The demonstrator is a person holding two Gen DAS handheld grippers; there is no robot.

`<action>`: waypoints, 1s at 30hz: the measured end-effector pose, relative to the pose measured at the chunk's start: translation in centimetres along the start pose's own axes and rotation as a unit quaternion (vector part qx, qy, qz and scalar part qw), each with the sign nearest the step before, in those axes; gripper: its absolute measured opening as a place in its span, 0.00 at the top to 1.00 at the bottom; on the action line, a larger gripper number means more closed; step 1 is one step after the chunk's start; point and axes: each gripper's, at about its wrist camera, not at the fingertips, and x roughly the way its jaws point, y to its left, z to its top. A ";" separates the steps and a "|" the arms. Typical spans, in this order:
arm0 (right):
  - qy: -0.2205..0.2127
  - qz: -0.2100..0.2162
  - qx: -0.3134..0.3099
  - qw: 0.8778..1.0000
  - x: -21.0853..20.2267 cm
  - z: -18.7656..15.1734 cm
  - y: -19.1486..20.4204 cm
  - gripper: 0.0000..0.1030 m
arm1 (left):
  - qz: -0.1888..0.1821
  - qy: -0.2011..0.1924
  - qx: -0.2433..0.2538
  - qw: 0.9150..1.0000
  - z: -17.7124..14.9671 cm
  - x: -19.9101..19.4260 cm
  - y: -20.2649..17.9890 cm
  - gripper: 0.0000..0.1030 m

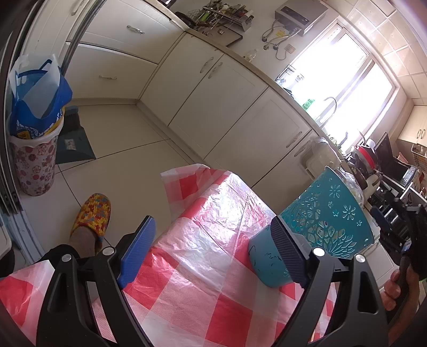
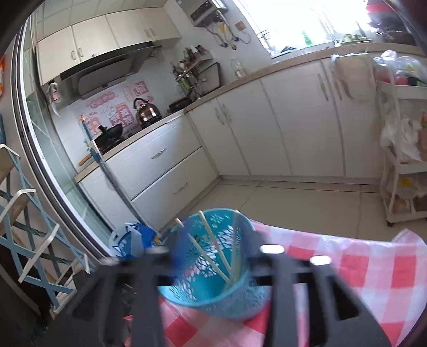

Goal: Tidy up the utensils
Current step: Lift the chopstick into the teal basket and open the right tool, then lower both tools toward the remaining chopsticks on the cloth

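On the checked tablecloth (image 2: 360,269) stands the teal holder (image 2: 213,267), chopsticks (image 2: 210,240) leaning inside; right gripper (image 2: 213,256) spread around it, gripping nothing, left gripper (image 1: 213,256) wide, empty, waiting alongside.

White cabinets (image 2: 301,120) run under a counter (image 2: 293,62) below the bright window (image 1: 344,88). Left of the window hang a heater (image 1: 301,13) and hood (image 2: 106,72). Pale tiled floor (image 1: 128,149) lies below.

Chopsticks (image 2: 213,243) stand in the holder (image 2: 213,267) on the table (image 2: 360,267), with cabinets (image 2: 280,128) behind.
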 end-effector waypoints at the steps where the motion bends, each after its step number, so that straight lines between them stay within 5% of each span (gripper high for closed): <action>1: -0.005 -0.005 0.006 1.000 -0.9 -0.6 -0.3 0.31 | 0.000 0.000 0.000 1.000 0.0 0.0 0.0 0.18; 4: 0.008 -0.067 0.048 0.997 -3.8 -3.4 -0.8 0.07 | 0.001 0.001 0.000 1.000 0.0 0.0 0.0 0.18; 7: 0.100 -0.150 0.086 0.980 -5.2 -8.7 -1.7 0.07 | 0.005 0.002 0.005 1.000 -0.1 0.0 -0.2 0.18; 10: 0.177 -0.183 0.073 0.964 -6.0 -14.6 -1.6 0.07 | 0.015 0.017 0.034 0.999 -0.2 0.1 -1.4 0.18; 13: 0.192 -0.217 0.055 0.956 -6.6 -17.7 -1.3 0.13 | 0.011 0.064 0.096 0.993 -1.6 -0.2 -4.3 0.18; 15: 0.192 -0.228 0.061 0.953 -6.4 -18.3 -1.5 0.35 | 0.002 0.108 0.155 0.982 -3.3 -0.5 -6.8 0.18; 18: 0.189 -0.226 0.070 0.953 -5.7 -18.2 -2.2 0.59 | -0.007 0.167 0.257 0.952 -6.4 -0.8 -10.6 0.18; 22: 0.192 -0.232 0.037 0.953 -4.5 -18.0 -2.0 0.61 | 0.000 0.188 0.388 0.902 -10.8 -1.5 -14.5 0.18; 30: 0.228 -0.226 -0.066 0.945 -4.0 -18.5 -0.7 0.61 | -0.005 0.248 0.446 0.860 -14.6 -0.1 -16.3 0.18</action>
